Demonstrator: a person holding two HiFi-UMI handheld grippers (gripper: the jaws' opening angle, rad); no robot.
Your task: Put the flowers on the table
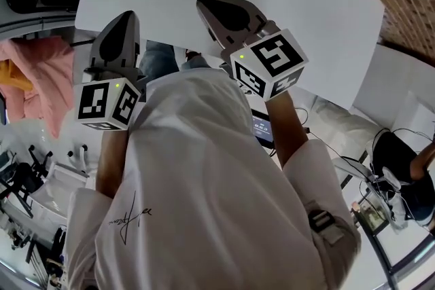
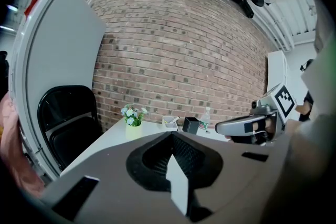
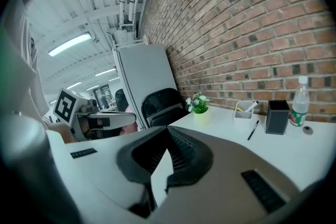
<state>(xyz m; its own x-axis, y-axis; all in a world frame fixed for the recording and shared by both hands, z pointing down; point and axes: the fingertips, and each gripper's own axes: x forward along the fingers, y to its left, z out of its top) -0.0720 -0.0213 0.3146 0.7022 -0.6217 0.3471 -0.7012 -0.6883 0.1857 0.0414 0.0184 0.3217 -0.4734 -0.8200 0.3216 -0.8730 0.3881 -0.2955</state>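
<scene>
**Left tongs** [image 2: 171, 135]: clenched, the two jaws meeting at the tip with nothing between them. In the head view they are held out over the near edge of the bench, marker cube at the rear.

**Right tongs** [image 3: 168, 128]: clenched likewise, and empty. They are held level with the left pair and just beside it, and each pair appears at the side of the other's view.

**Flowers** [image 2: 133, 114]: small white and pale blue blooms with green leaves, upright in a pale yellow-green pot. They stand on the bench close to the brick wall. They are well apart from both tongs, ahead of the left pair's tip and off to its left, and ahead of the right pair's tip and a little to its right. Neither pair touches them.

**Bench** [image 2: 107, 145]: white top, running from under the tongs to the wall.

**Pen tray** [image 3: 244, 110]: clear, holding markers, beyond the tongs and right of the flowers.

**Black box** [image 3: 277, 117]: upright, right of the tray.

**Bottle** [image 3: 299, 107]: clear with a white cap, right of the box.

**Pen** [image 3: 253, 130]: black, lying flat on the bench in front of the tray.

**Chair** [image 2: 68, 119]: black, at the bench's end, left of the flowers.

**Brick wall** [image 2: 178, 60]: red-brown, behind the bench.
</scene>
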